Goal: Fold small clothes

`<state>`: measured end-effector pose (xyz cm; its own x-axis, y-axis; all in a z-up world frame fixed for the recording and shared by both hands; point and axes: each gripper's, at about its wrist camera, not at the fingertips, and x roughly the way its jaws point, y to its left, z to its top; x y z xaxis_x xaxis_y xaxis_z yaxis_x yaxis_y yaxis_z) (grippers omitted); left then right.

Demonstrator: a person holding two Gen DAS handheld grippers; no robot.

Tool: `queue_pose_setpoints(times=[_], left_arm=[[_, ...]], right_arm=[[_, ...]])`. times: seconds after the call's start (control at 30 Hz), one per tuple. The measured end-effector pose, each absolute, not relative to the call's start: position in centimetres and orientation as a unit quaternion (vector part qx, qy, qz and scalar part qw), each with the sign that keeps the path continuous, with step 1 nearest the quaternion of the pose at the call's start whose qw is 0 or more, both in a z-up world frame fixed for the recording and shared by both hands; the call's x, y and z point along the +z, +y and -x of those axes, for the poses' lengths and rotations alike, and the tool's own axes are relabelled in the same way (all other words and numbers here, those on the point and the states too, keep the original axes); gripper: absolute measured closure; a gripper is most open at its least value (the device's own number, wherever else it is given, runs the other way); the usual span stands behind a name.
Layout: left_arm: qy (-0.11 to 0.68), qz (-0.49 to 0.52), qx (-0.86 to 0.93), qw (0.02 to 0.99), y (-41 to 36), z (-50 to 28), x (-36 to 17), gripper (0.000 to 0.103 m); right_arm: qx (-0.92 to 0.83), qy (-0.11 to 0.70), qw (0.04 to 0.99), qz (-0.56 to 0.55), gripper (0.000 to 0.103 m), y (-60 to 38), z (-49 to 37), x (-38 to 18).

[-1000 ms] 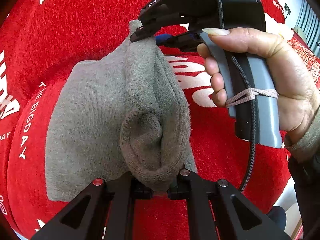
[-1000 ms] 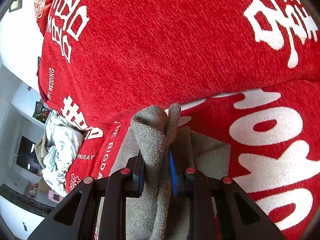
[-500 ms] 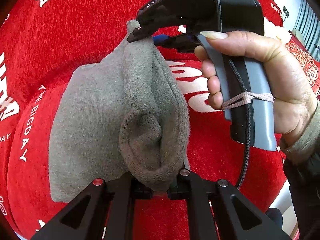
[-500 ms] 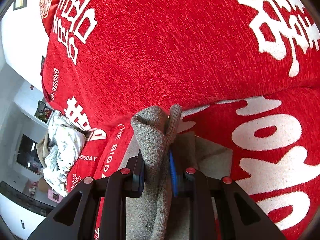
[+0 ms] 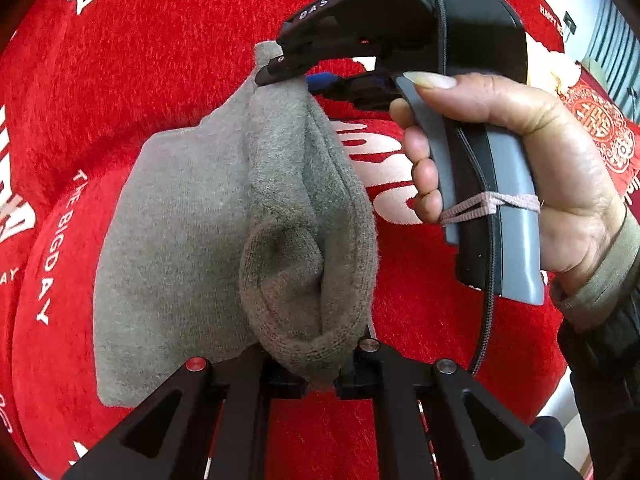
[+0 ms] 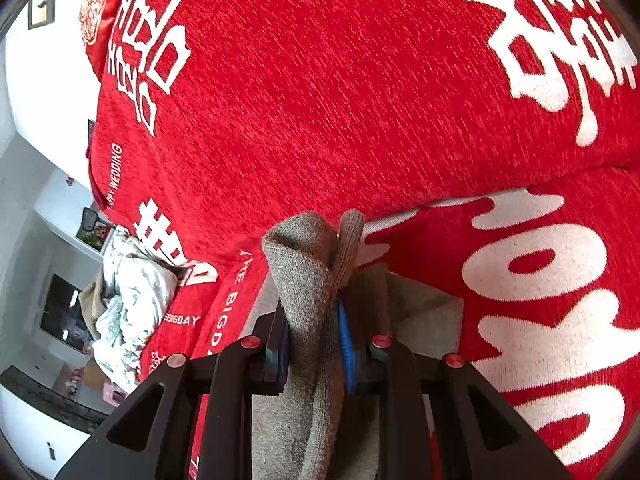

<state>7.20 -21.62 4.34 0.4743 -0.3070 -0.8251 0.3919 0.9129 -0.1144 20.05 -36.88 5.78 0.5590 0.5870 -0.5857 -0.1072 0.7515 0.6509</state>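
Two close wrist views facing each other along the shared grey garment (image 5: pixel 208 216) over red cloth (image 6: pixel 340 92).

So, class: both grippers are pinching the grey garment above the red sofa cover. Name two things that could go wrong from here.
1. The right gripper clamps only a narrow bunched ridge of the grey garment; a tug may pull it free.
2. The left gripper pinches a thick rolled hem, so layers could slide unevenly and skew the fold.
3. The loose part hangs toward the fuzzy red sofa cover and might drag or crease when lowered.
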Motion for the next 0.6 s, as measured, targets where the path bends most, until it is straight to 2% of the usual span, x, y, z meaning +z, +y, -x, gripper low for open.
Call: queue_pose_setpoints(times=[0.2,0.6], left_arm=[[0.494,-0.046,-0.193,0.846,-22.1,-7.9,2.3,0.094],[0.491,-0.062,-0.185,0.849,-22.9,-7.2,2.0,0.094]], right_arm=[[0.194,0.440,0.826,-0.294,0.081,-37.1,-20.6,3.4],[0.189,0.445,0.819,-0.310,0.081,-37.1,-21.3,1.1]])
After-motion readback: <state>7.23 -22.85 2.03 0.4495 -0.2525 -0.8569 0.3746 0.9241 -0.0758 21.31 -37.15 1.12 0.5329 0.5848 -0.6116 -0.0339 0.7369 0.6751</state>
